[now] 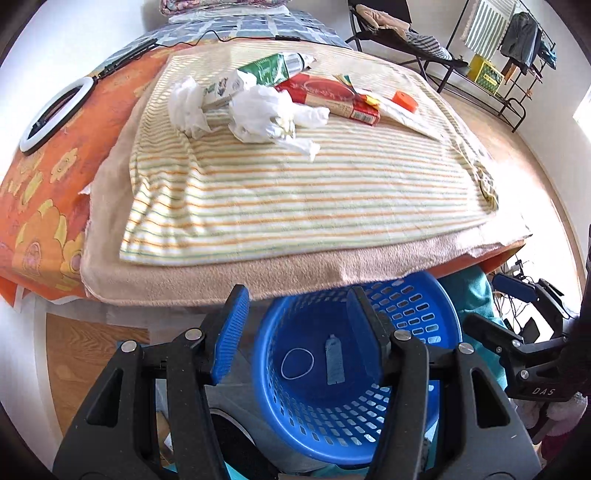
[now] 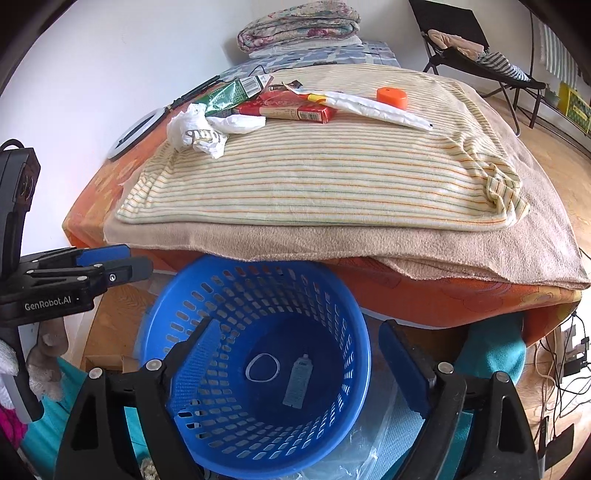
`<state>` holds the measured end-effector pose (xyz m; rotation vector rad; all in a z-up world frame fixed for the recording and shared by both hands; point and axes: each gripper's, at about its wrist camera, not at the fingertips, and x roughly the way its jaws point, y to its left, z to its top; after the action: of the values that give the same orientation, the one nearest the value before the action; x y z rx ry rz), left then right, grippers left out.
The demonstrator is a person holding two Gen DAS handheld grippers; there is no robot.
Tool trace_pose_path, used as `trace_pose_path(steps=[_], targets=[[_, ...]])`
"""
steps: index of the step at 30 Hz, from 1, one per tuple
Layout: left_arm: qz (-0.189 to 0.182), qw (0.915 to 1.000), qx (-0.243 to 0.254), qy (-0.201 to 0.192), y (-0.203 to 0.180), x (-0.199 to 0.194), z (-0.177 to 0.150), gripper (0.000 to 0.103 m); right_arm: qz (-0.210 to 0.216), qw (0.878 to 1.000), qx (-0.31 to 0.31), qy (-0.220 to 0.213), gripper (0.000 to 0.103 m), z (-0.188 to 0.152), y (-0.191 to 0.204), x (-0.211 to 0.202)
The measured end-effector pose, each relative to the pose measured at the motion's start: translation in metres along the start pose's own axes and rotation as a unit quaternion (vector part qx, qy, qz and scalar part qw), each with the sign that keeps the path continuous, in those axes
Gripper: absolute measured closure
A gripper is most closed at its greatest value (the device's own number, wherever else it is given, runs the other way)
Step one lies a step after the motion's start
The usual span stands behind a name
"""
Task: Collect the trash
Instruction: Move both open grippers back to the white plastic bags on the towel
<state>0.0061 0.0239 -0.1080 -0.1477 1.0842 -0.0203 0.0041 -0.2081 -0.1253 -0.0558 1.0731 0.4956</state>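
White walls (image 2: 147,55) and a sunlit wood floor (image 1: 517,155) frame a bed (image 2: 443,295) under an orange sheet, with a folded quilt (image 2: 299,24) at its head, a black chair (image 2: 461,40) beyond, and a clothes rack (image 1: 517,44).

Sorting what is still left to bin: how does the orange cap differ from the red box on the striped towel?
The orange cap is small and round; the red box is long, flat and printed. The cap sits alone; the box lies partly under other trash. Both remain on the towel.
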Motion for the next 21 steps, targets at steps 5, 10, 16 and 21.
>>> trace_pose_path(steps=[5, 10, 16, 21], targets=[[0.020, 0.9993, -0.016, -0.028, 0.027, -0.010, 0.036, 0.046, 0.008, 1.000, -0.013, -0.025, 0.013, 0.021, 0.007, -0.008], [0.029, 0.9975, -0.042, -0.050, 0.061, -0.012, 0.070, 0.046, 0.020, 0.998, -0.028, -0.047, 0.012, 0.047, 0.020, -0.012], [0.034, 0.9955, -0.065, -0.061, 0.095, 0.003, 0.106, 0.046, 0.030, 0.995, -0.067, -0.070, 0.012, 0.084, 0.049, -0.007], [0.020, 0.9954, -0.082, -0.047, 0.111, 0.024, 0.122, 0.046, 0.043, 0.993, -0.081, -0.070, 0.012, 0.111, 0.066, 0.006]])
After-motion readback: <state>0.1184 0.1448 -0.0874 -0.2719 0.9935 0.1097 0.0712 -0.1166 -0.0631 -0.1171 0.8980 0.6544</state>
